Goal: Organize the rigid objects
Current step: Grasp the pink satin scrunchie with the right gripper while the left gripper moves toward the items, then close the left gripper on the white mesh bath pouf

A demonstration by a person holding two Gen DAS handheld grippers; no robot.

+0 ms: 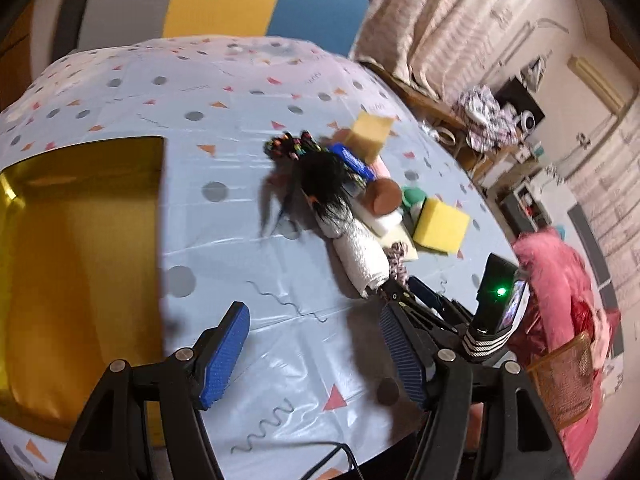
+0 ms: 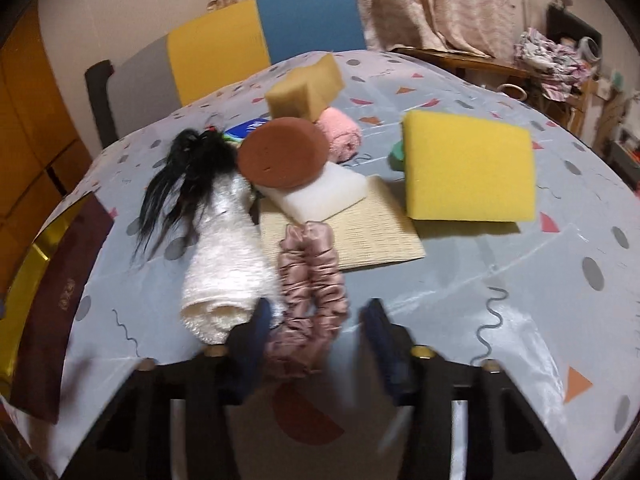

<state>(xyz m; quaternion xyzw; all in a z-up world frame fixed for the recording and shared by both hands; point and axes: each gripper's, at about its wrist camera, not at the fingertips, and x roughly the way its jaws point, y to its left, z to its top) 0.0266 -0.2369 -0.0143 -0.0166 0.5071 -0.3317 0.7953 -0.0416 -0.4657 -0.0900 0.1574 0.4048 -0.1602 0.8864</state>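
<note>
A pile of items lies on the patterned tablecloth: a yellow sponge (image 2: 470,166), a tan sponge (image 2: 304,86), a brown foam disc (image 2: 282,152), a white foam block (image 2: 320,194), a rolled white towel (image 2: 228,268), a black hairpiece (image 2: 192,168), a pink towel roll (image 2: 342,136) and a pink satin scrunchie (image 2: 310,300). My right gripper (image 2: 316,320) is open, its jaws either side of the scrunchie. My left gripper (image 1: 316,356) is open and empty above bare cloth, short of the pile (image 1: 360,200). The right gripper shows in the left wrist view (image 1: 416,296).
A gold box (image 1: 80,272) lies open at the table's left, with a dark red lid (image 2: 60,292) beside it. A beige mat (image 2: 352,232) lies under the foam. A chair (image 2: 248,48) stands behind the table. A pink garment (image 1: 560,300) hangs at right.
</note>
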